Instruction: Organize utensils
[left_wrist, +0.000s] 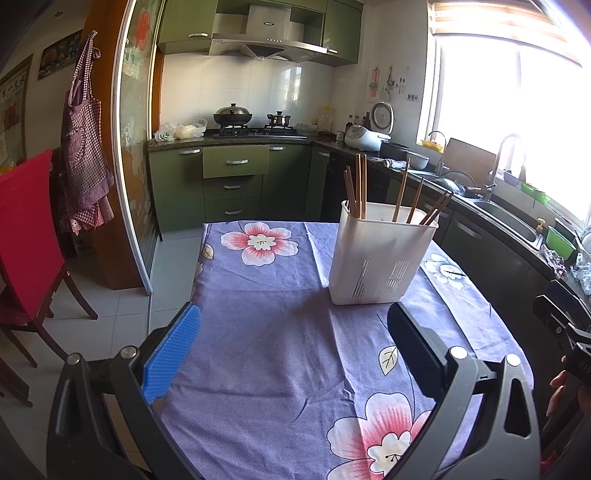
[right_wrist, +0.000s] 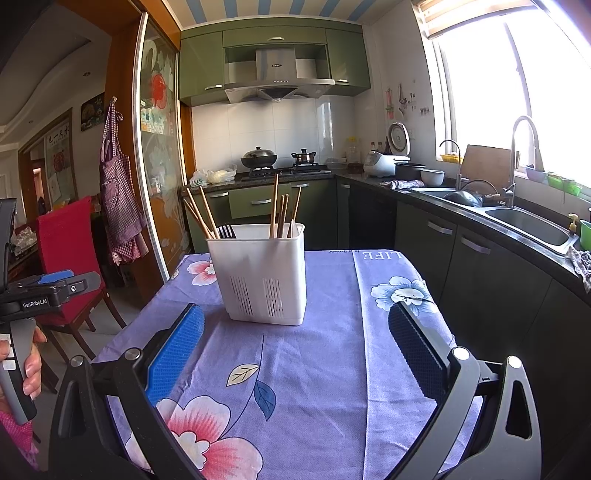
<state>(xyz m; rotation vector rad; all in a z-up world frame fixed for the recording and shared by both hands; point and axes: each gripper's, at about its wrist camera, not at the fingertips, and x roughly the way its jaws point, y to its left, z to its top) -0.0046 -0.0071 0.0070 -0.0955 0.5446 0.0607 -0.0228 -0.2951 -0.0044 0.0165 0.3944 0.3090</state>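
The white holder (right_wrist: 264, 273) stood mid-frame on the flowered cloth (right_wrist: 325, 369), chopsticks (right_wrist: 275, 206) upright inside, none loose on the cloth. Left gripper (left_wrist: 293, 343) and right gripper (right_wrist: 295, 347) both gaped wide, empty. This fitted either sorting finished or regrouping ahead.

White holder (left_wrist: 380, 254), brown chopsticks (left_wrist: 361, 186), purple floral tablecloth (left_wrist: 266, 325).

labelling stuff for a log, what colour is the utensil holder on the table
White, with slotted vents near its base; clearest in the right wrist view.
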